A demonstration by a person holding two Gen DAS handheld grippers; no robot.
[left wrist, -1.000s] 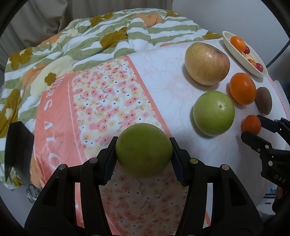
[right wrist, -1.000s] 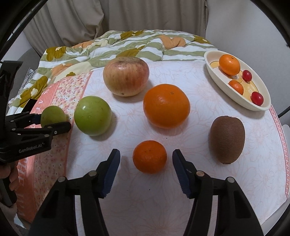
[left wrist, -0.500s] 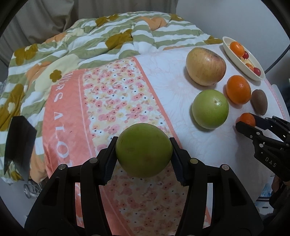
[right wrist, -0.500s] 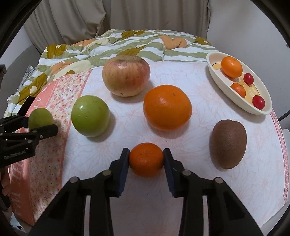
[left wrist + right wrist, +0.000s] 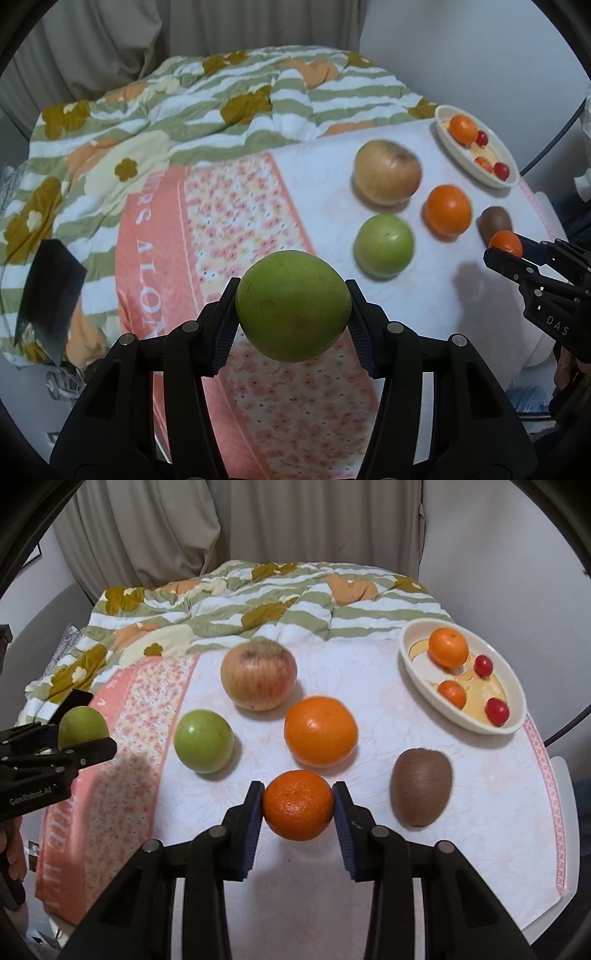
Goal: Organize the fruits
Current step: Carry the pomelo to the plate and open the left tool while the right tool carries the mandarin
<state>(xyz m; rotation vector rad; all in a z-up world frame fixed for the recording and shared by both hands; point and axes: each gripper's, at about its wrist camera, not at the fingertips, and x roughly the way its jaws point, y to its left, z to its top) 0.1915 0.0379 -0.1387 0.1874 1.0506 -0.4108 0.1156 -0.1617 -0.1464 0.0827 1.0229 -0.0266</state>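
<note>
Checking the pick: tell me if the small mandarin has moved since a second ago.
Yes. The small mandarin, then resting on the cloth before the large orange, is now clamped in the right tool, lifted off the cloth.

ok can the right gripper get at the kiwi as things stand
Probably not yet. The right gripper is shut on the small mandarin, so its jaws are full. The kiwi lies uncovered just to its right on the table, apart from the other fruit, so the path looks free once the mandarin is released.

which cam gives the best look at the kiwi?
Right wrist. The kiwi shows whole and fairly sharp there, lying on the cloth right of the mandarin held in the right gripper. In the left wrist view it is small, blurred, near the edge, and partly hidden behind that mandarin.
</note>
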